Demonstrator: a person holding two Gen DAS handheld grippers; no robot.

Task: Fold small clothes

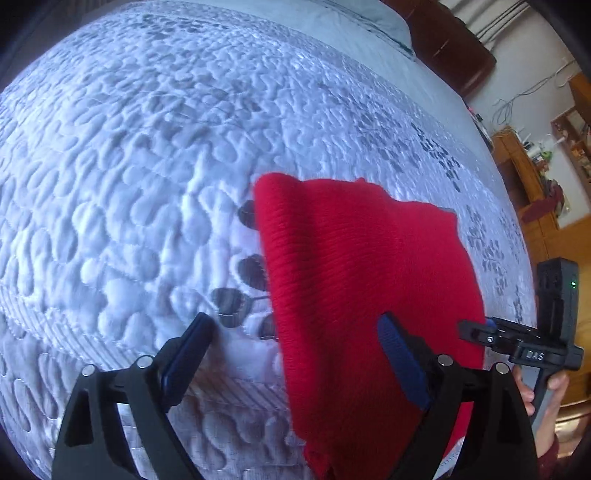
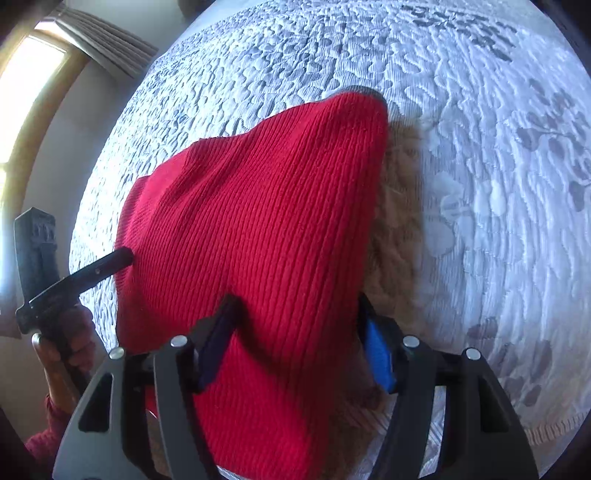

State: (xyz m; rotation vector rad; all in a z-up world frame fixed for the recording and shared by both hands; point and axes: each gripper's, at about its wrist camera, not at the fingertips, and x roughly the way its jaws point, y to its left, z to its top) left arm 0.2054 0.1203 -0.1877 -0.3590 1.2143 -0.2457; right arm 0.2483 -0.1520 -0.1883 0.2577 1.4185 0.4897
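A red ribbed knit garment (image 1: 369, 277) (image 2: 258, 221) lies folded on the white quilted bedspread (image 1: 129, 184) near its front edge. My left gripper (image 1: 295, 328) is open wide and straddles the garment's left edge, with one finger over the quilt and the other over the knit. My right gripper (image 2: 297, 317) is open around the garment's near right part, and the fabric fills the gap between its blue pads. One finger (image 2: 118, 256) of the left gripper shows at the garment's left edge in the right wrist view. A hand (image 1: 550, 391) holds the right gripper's handle.
A grey pillow (image 1: 362, 18) and a brown headboard (image 1: 454, 48) lie at the far end of the bed. Wooden furniture (image 1: 524, 177) stands beyond the bed's right side. A bright window (image 2: 29, 92) with curtains is on the left. The bedspread's fringed hem (image 2: 554, 424) runs close by.
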